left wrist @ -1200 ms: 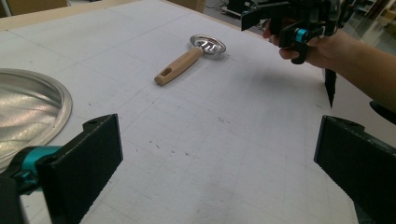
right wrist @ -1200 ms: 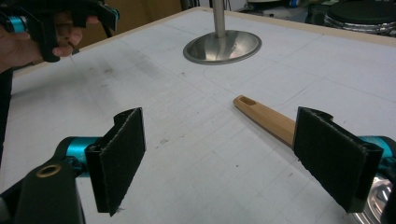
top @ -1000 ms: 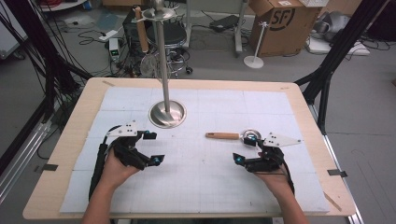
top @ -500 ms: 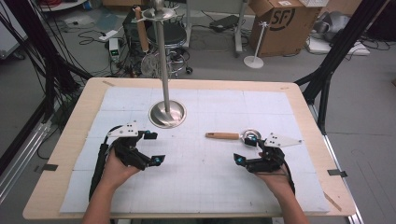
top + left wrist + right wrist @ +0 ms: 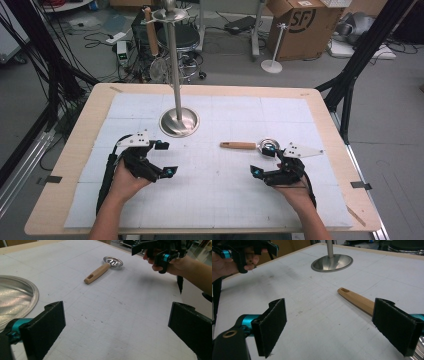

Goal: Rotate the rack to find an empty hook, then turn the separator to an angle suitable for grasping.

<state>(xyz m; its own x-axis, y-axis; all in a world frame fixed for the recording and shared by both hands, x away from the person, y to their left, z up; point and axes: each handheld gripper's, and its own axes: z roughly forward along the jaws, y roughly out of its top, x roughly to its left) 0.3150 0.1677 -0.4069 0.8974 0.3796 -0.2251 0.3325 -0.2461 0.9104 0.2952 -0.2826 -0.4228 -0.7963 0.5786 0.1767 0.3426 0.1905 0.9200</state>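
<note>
Strainer [image 5: 264, 146] with wooden handle [image 5: 238, 145] lies flat on the white mat [image 5: 215, 200], right of the steel stand base [image 5: 179, 122], just ahead of the right gripper [image 5: 264, 160]. Both grippers, left gripper [image 5: 165, 157] included, stand wide, empty. Judgement: right gripper should straddle the handle mid-length, square across it, then close.

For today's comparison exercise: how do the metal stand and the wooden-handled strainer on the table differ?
The metal stand rises upright from a round base; the strainer lies flat. The stand is all metal and far taller; the strainer has a wooden handle and is small. Both rest on the white mat, ungripped.
</note>
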